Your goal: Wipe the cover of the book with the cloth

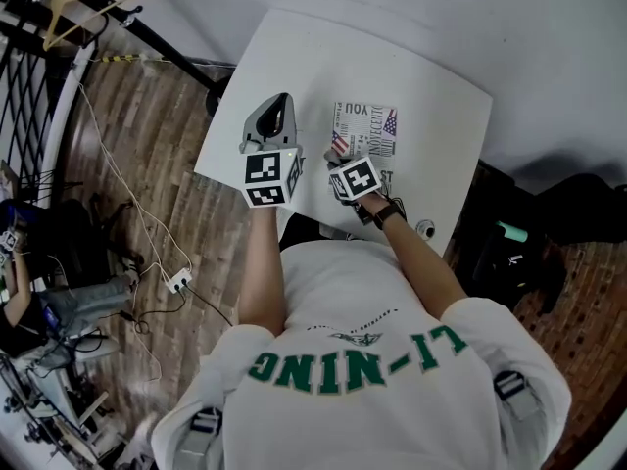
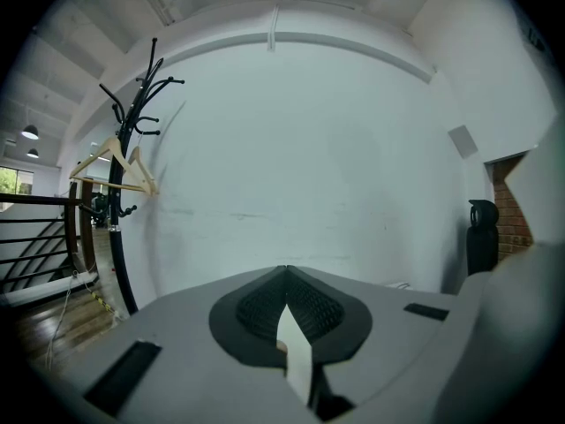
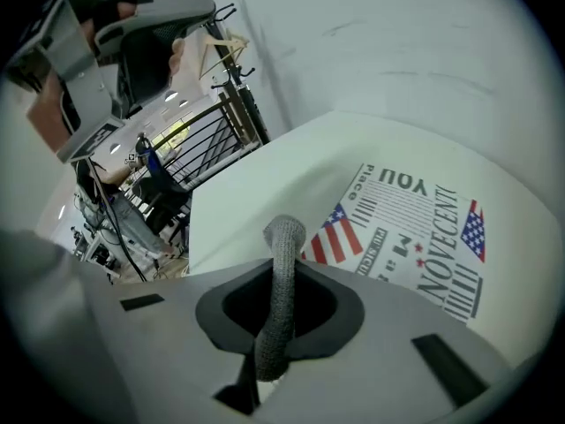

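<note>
A book (image 1: 364, 130) with a newsprint-style cover and small flags lies flat on the white table (image 1: 431, 96). In the right gripper view the book (image 3: 415, 228) is just ahead and to the right of the jaws. My right gripper (image 1: 336, 155) hovers at the book's near left corner, shut on a grey knitted cloth (image 3: 281, 272) that stands up as a rolled strip between the jaws. My left gripper (image 1: 279, 101) is raised over the table left of the book. It points at the wall, its jaws (image 2: 284, 272) meeting at the tips and holding nothing.
A coat rack with a wooden hanger (image 2: 124, 162) stands left of the table, by a black railing (image 1: 29, 86). Cables and a power strip (image 1: 178, 282) lie on the wood floor. A small round object (image 1: 424, 229) sits at the table's near right corner. Dark gear (image 1: 578, 209) is at the right.
</note>
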{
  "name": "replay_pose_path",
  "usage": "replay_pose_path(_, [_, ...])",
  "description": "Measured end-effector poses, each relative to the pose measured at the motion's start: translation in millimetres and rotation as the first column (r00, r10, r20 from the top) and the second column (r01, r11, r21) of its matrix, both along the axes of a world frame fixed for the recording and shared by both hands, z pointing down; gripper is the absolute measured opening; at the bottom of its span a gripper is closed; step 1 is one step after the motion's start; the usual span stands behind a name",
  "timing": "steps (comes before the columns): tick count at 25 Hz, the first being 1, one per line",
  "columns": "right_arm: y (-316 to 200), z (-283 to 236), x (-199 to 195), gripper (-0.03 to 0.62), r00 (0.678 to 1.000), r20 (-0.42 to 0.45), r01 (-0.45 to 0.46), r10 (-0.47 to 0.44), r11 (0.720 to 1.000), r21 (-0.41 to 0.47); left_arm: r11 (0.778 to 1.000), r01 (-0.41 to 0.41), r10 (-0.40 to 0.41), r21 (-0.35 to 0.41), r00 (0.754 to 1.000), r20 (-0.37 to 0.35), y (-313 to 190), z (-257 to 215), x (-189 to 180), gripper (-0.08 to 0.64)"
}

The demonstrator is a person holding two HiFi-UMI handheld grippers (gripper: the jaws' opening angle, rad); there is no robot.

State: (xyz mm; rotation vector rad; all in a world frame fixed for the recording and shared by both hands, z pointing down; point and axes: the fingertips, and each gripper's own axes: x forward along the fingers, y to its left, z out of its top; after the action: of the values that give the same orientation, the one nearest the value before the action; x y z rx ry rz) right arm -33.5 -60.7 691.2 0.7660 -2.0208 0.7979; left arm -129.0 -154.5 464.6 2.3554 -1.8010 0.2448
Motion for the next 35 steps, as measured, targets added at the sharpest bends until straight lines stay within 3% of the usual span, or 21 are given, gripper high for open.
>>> replay_pose_path(4, [5, 9, -9, 0.035, 0.999, -0.025, 0.029, -0.029, 1.000, 0.003, 1.000, 0.027, -0.027, -0.004, 1.000, -0.001, 7, 1, -15, 0.006])
replay_pose_path(8, [7, 8, 11, 0.035, 0.999, -0.036, -0.020, 0.021, 1.000, 0.009, 1.000, 0.005, -0.005, 0.007, 1.000, -0.023, 2, -6, -9, 0.006])
replay_pose_path(12, [9, 7, 59, 0.035, 0.990, -0.050, -0.132, 0.133, 0.991, 0.015, 0.998, -0.066, 0.067, 0.016, 0.997, -0.037, -6, -10, 23, 0.006])
replay_pose_path(17, [16, 4, 132, 0.035, 0.954, -0.060, -0.295, 0.295, 0.955, 0.018, 0.983, -0.181, 0.182, 0.014, 0.983, -0.041, -5, -7, 83, 0.006])
replay_pose_path(21, [20, 3, 150, 0.035, 0.936, -0.063, -0.346, 0.347, 0.938, 0.021, 0.975, -0.223, 0.224, 0.014, 0.974, -0.036, -1, -8, 103, 0.006])
replay_pose_path(25, [20, 4, 146, 0.035, 0.943, -0.099, -0.317, 0.319, 0.948, 0.032, 0.982, -0.188, 0.188, 0.019, 0.981, -0.040, 3, -11, 91, 0.006])
replay_pose_path(28, [21, 1, 122, 0.035, 0.963, -0.044, -0.267, 0.267, 0.964, 0.012, 0.990, -0.139, 0.139, 0.012, 0.990, -0.040, 9, -8, 74, 0.006])
replay_pose_path(31, [25, -1, 78, 0.035, 0.990, -0.025, -0.137, 0.137, 0.990, 0.023, 0.997, -0.080, 0.080, -0.001, 0.996, -0.044, 17, -3, 50, 0.006])
replay_pose_path(35, [31, 1, 29, 0.035, 0.999, -0.046, 0.014, -0.012, 0.998, 0.055, 1.000, -0.013, 0.012, -0.015, 0.999, -0.047, 30, -2, 20, 0.006])
